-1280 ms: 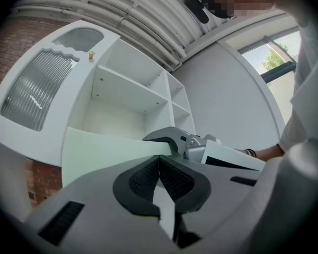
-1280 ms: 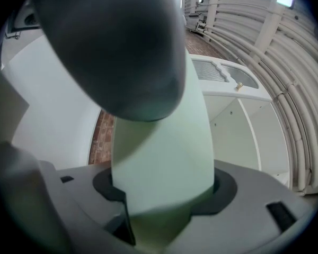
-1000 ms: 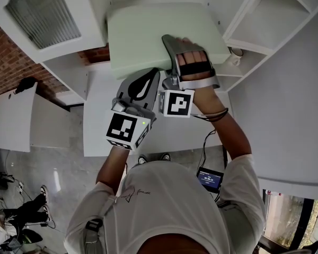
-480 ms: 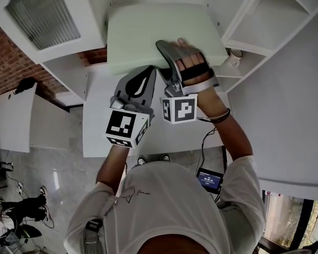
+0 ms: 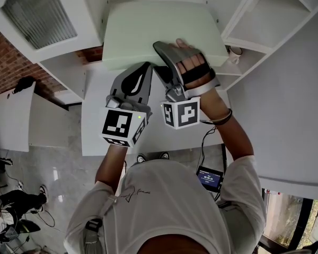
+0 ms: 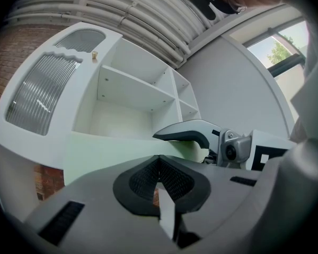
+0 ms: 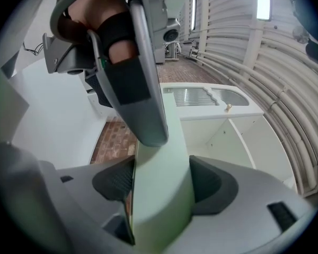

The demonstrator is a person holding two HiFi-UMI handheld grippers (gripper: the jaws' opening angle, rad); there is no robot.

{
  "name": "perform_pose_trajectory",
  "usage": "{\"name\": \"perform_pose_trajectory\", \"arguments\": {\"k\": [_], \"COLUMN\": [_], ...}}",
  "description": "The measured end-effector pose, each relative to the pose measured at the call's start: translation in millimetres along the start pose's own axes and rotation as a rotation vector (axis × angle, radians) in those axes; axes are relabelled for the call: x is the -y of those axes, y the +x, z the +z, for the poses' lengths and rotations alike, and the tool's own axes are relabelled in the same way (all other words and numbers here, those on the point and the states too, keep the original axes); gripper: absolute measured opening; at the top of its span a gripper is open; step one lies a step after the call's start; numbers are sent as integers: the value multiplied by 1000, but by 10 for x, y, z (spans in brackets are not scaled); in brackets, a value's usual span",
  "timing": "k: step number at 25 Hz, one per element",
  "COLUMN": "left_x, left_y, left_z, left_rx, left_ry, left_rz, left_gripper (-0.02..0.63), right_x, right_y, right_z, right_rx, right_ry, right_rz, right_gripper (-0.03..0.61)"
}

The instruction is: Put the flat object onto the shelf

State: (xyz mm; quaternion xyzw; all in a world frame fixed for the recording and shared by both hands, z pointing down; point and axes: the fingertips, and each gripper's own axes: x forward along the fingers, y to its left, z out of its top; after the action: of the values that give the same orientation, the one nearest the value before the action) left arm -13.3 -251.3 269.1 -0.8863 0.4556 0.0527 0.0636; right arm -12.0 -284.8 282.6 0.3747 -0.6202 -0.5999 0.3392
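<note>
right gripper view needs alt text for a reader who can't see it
A pale green flat panel is clamped between the right gripper's two dark jaw pads and runs ahead toward an open white shelf unit. The left gripper, held in a hand with a black strap, reaches over the panel from the upper left; red brick shows behind.

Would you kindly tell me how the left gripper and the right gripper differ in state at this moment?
The right gripper is clamped on the near edge of the pale green flat object; the left gripper holds nothing. The right gripper's jaws stand apart around that flat object; the left gripper's jaws are together. Both point toward the white shelf unit.
</note>
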Motion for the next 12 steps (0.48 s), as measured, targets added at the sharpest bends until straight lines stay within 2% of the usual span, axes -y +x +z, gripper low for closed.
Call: {"name": "perform_pose_trajectory", "arguments": {"k": [7,12], "left_x": [-49,-109], "left_y": [38,64], "left_z": [-2,-8], "left_rx": [-2,-3], "left_ry": [1,-2], "left_rz": [13,28], "left_gripper": [14,14], "right_x": [8,131], "right_y": [-122,-330], "right_z": [55,95], "right_rx": [43,80], "right_ry": [19,105], "right_rz": [11,-27], "right_gripper": [290,288]}}
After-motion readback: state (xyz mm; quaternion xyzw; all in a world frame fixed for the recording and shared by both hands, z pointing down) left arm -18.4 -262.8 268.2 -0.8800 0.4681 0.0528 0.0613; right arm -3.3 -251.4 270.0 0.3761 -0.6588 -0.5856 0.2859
